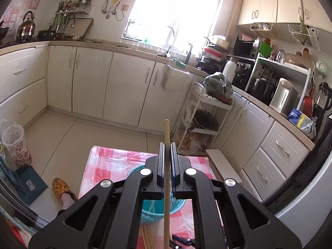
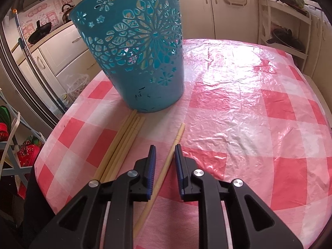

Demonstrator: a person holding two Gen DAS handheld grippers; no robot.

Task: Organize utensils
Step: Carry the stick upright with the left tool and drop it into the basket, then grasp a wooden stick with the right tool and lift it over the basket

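Pink-checked plastic covers the table (image 2: 238,108), on which a teal basket (image 2: 137,51) stands with a bundle of chopsticks (image 2: 124,143) laid against its base. 1 chopstick (image 1: 166,166) is clamped upright in the closed left gripper (image 1: 166,155) above the basket and should be lowered straight in. 1 loose chopstick (image 2: 174,145) is straddled, seemingly untouched, by the half-open right gripper (image 2: 165,155).

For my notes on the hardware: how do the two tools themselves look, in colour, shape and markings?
Both the left tool and right tool are matte black, with angular linkage arms that have triangular cut-outs and round silver pivot bolts. Their flat fingers carry blue ridged pads on the inner faces. No cables, sleeves or markings show.
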